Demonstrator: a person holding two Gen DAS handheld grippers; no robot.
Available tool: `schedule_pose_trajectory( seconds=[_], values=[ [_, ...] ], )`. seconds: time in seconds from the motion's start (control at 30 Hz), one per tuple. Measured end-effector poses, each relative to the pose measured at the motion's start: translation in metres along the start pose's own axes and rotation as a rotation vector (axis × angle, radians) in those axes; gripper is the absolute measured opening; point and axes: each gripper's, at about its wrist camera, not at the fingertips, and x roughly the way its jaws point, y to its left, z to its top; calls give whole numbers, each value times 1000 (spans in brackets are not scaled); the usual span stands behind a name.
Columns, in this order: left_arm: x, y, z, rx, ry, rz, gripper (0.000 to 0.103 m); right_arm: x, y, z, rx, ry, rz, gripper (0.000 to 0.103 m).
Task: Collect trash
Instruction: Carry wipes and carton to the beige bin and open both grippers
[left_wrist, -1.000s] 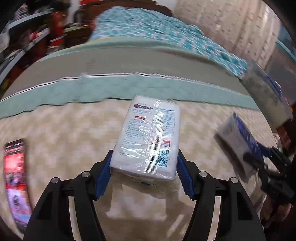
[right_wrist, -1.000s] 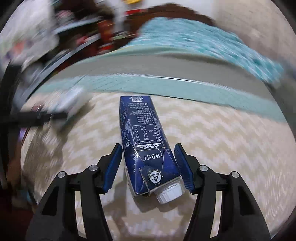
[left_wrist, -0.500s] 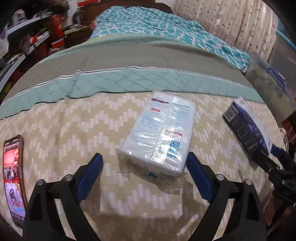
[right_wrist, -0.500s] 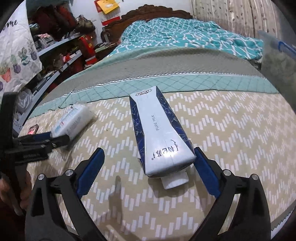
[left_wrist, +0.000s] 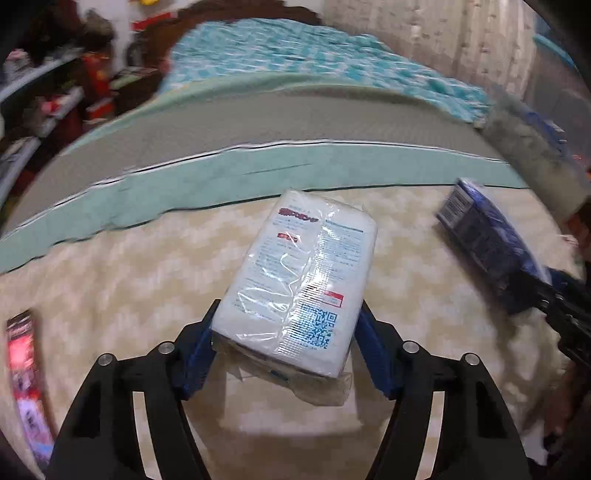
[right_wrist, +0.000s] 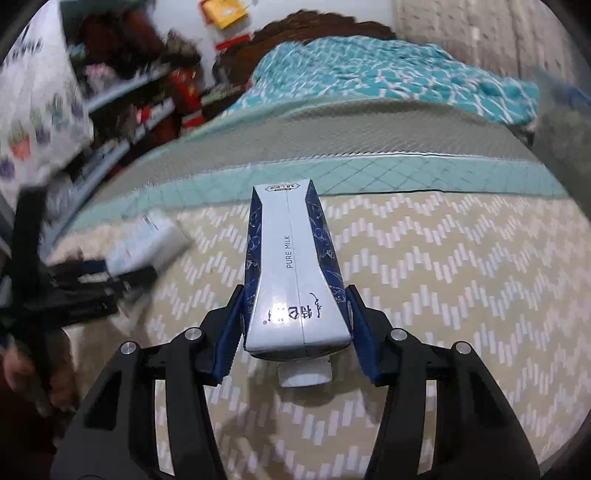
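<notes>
The left gripper (left_wrist: 286, 350) has its blue-padded fingers (left_wrist: 197, 354) pressed against both long sides of a white tissue pack (left_wrist: 299, 280) wrapped in clear plastic, gripping it at its near end; the pack points away from the camera, slightly angled to the right, with a QR code and a small red label facing up. Whether it is lifted clear of the bed (left_wrist: 110, 280) or resting on it cannot be told. The bed carries a beige zigzag blanket, with a band of teal quilting and a grey strip beyond it, and a turquoise patterned duvet (right_wrist: 388, 70) at the far end. The right gripper (right_wrist: 295, 332) is closed on a dark blue and white milk carton (right_wrist: 291, 266), its fingers (right_wrist: 364, 339) clamping the carton's two blue sides near the cap end; the white face printed "PURE MILK" looks upward and the white screw cap (right_wrist: 304, 374) sits on the underside nearest the camera. In the left wrist view the same carton appears at the far right of the bed, blurred. In the right wrist view the tissue pack shows at the left, also blurred, held in the other gripper. A phone (left_wrist: 26, 376) with a lit red screen lies on the blanket at the left edge, well apart from the tissue pack. Cluttered shelves (right_wrist: 122, 107) stand to the left of the bed.
</notes>
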Motion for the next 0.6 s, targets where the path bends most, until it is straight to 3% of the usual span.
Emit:
schedule_pose_trajectory(
  seconds=[0.17, 0.3, 0.47, 0.6],
  values=[
    [7, -54, 34, 79, -4, -133, 64, -27, -57, -2, 125, -83, -80, 55],
    [15, -138, 70, 194, -9, -259, 64, -65, -114, -9, 241, -177, -171, 55],
    [18, -290, 98, 433, -32, -396, 64, -132, -206, -26, 404, -320, -330, 55],
    [27, -403, 108, 569, -16, -507, 65, -175, -277, -45, 541, -375, -431, 55]
  ],
)
